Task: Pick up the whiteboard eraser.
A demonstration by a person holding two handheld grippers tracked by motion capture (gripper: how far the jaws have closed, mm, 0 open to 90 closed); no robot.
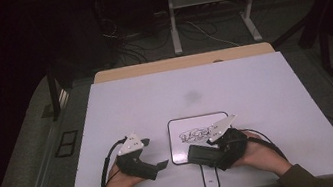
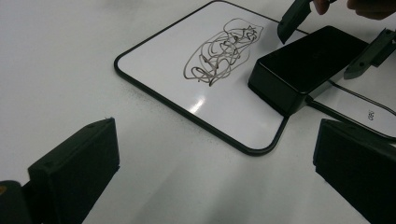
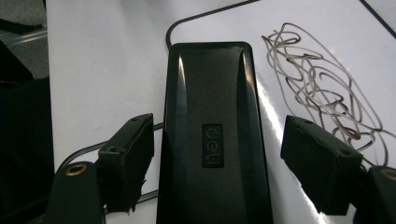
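Between my right gripper's (image 3: 217,163) jaws sits the black eraser (image 3: 212,135); there is a gap on each side, a sliver at the left jaw and wider at the right. Ahead of it and to its right lies the flat whiteboard (image 3: 327,32) with its scribble (image 3: 317,79), nothing on it to block a pass. My left gripper (image 2: 210,186) has bare table (image 2: 60,60) between its jaws and ahead; the eraser and my right gripper stand off to its front right, well apart.
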